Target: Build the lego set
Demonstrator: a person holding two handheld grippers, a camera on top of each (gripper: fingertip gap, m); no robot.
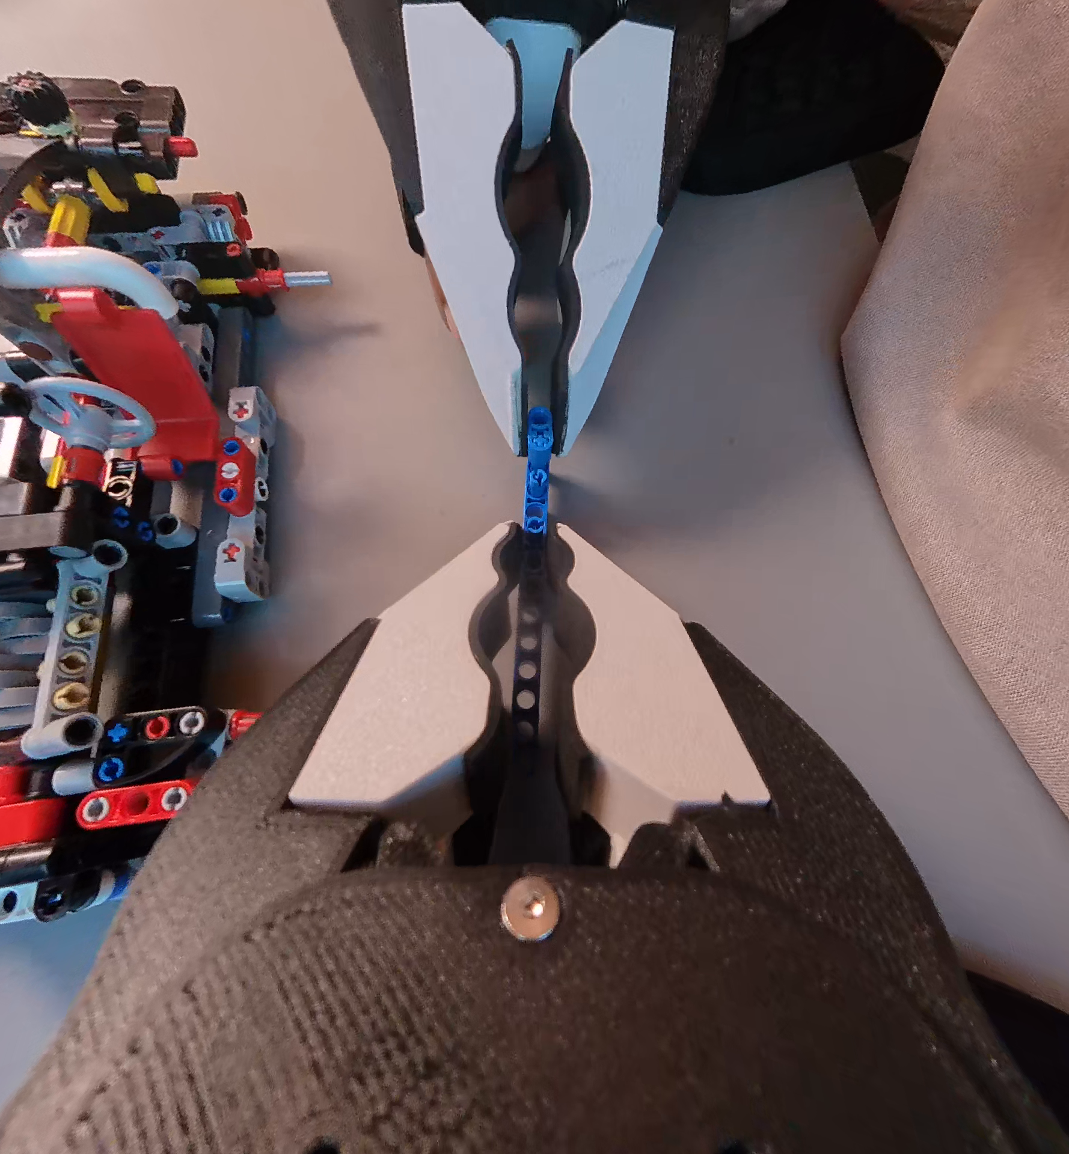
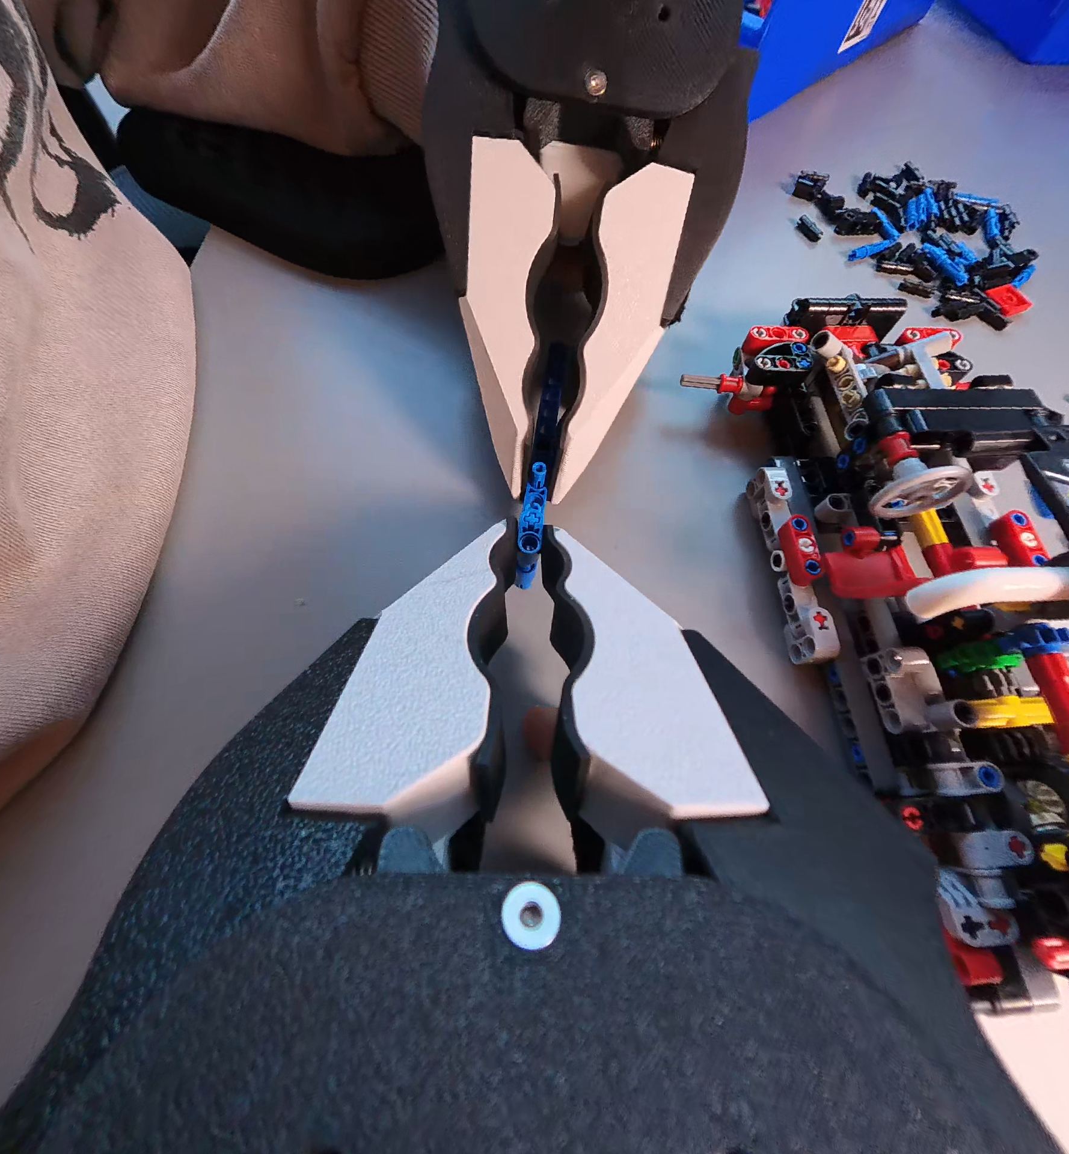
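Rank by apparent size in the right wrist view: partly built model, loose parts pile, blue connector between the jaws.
1. Partly built model, largest, though nearer the camera.
2. Loose parts pile, farther off.
3. Blue connector, smallest.

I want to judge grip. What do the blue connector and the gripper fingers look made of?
Blue connector: hard glossy moulded plastic, judging by its sheen. Left gripper fingers: matt pale grey, probably printed plastic, with black wavy liners, perhaps rubber. Right gripper looks alike.

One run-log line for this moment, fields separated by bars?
left hand-held gripper: shut on black beam | right hand-held gripper: shut on blue pin | pin at beam end
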